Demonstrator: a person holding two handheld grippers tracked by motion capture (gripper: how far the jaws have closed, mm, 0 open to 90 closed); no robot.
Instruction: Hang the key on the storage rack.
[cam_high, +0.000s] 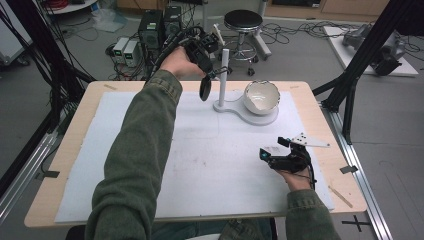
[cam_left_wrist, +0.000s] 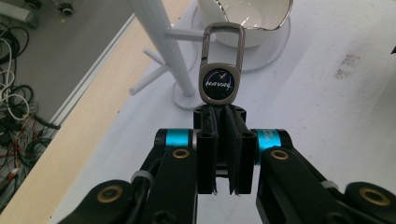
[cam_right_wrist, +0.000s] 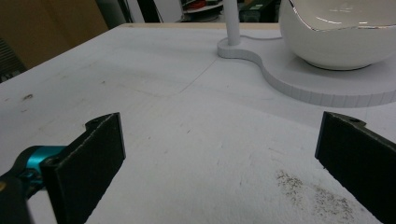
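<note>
Brushed metal forms the key ring (cam_left_wrist: 220, 70): a rounded-square plate with a dark round emblem and an oblong clip loop above it. It is gripped at its lower edge between the closed ribbed black fingers of the left gripper (cam_left_wrist: 219, 122), and stands upright just beyond the fingertips. Past it, the smooth white hook stand (cam_left_wrist: 164, 51) with short pegs and the glossy white bowl (cam_left_wrist: 245, 18) with a wavy rim are seen. In the high view, the left gripper (cam_high: 206, 82) is held just beside the stand's post (cam_high: 224, 75). The right gripper (cam_right_wrist: 219, 154) is seen with fingers wide apart and nothing between them, over the scuffed white mat (cam_right_wrist: 154, 116); the emblem is shown by the left gripper view alone.
</note>
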